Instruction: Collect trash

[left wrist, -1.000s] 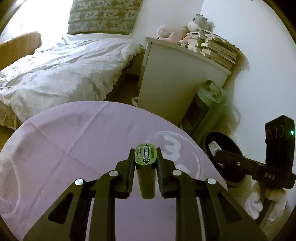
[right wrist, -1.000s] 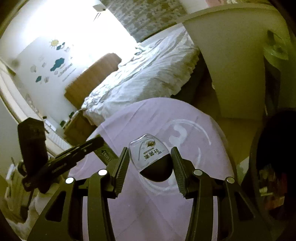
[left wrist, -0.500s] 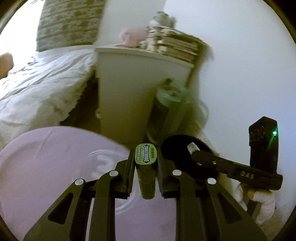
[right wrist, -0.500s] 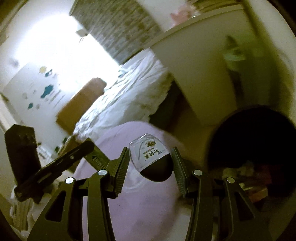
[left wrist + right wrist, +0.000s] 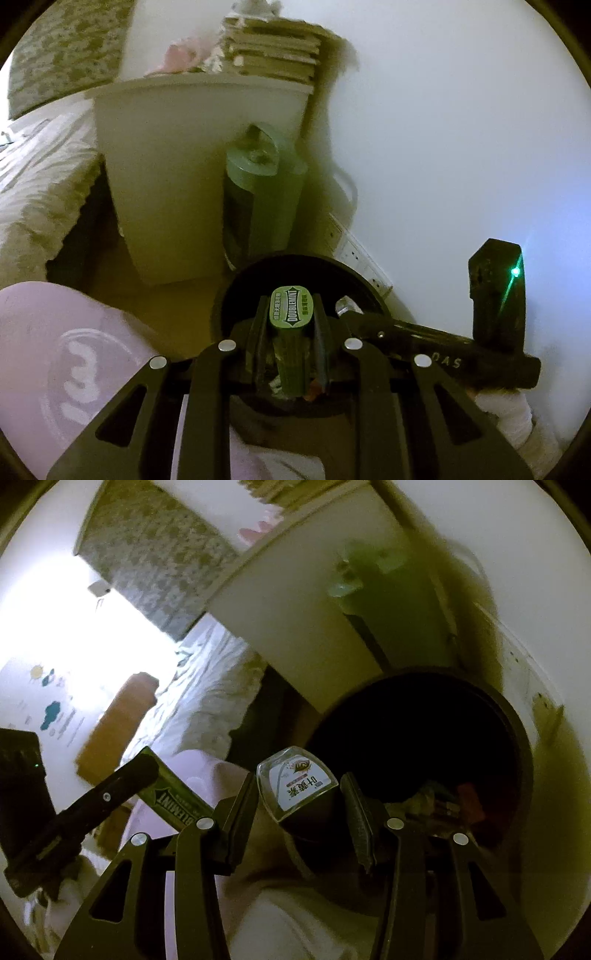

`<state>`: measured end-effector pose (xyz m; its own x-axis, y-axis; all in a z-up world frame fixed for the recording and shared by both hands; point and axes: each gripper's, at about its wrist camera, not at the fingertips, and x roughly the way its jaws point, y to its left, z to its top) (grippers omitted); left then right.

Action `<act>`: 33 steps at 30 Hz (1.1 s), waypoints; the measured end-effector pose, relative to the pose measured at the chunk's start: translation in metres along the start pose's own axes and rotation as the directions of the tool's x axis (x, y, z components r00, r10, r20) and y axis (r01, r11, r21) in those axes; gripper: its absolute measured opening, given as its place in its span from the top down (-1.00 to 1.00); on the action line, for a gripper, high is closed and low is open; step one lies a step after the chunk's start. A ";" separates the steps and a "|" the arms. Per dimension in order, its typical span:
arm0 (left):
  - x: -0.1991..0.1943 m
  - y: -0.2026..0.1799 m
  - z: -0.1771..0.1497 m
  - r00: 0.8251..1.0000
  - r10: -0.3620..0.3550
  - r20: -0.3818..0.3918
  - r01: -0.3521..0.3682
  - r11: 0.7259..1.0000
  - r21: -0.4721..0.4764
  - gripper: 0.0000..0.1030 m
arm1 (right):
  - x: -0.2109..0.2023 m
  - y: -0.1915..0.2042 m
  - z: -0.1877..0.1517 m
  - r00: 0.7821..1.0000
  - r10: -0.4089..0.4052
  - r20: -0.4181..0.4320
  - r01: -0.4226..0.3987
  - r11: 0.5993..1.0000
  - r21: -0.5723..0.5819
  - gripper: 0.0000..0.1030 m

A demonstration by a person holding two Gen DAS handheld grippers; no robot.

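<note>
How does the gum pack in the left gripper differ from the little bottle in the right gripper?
The gum pack is a slim green Doublemint box; the bottle is clear and wedge-shaped with a white label and dark contents. The left gripper pinches the pack tightly; the right gripper sits wider around the bottle. Both hang over the black trash bin.

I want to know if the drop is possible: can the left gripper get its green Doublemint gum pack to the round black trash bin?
Probably yes. The left gripper holds the green Doublemint gum pack in front of the round black trash bin, whose opening looks unblocked.
</note>
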<state>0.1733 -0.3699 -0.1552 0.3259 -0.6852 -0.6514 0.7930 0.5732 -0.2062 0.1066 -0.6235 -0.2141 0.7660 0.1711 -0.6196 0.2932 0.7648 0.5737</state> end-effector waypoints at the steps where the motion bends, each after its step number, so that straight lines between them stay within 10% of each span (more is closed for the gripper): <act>1: 0.006 -0.003 0.000 1.000 -0.006 -0.010 0.006 1.000 0.006 0.58 | 0.001 -0.006 -0.001 1.000 -0.007 -0.003 0.007 1.000 0.008 0.09; 19: 0.071 -0.013 -0.013 0.988 -0.012 -0.154 0.018 0.999 0.042 0.57 | 0.023 -0.057 -0.014 0.993 -0.096 -0.069 0.103 0.990 0.099 0.07; 23: 0.069 -0.018 -0.013 0.989 -0.010 -0.148 0.019 0.998 0.056 0.48 | 0.016 -0.056 -0.015 0.993 -0.106 -0.046 0.111 0.988 0.112 -0.37; 27: 0.059 -0.021 -0.013 0.994 0.007 -0.106 -0.001 0.998 0.058 -0.35 | 0.012 -0.049 -0.016 0.993 -0.108 -0.042 0.112 0.988 0.106 -0.39; 33: 0.024 -0.015 -0.015 0.999 0.044 -0.029 -0.043 0.998 0.039 -0.77 | 0.005 -0.026 -0.017 0.995 -0.089 -0.032 0.092 0.993 0.080 -0.49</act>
<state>0.1617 -0.3883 -0.1790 0.3456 -0.6461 -0.6805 0.7976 0.5843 -0.1497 0.0933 -0.6317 -0.2409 0.7179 0.1221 -0.6853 0.4072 0.7249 0.5557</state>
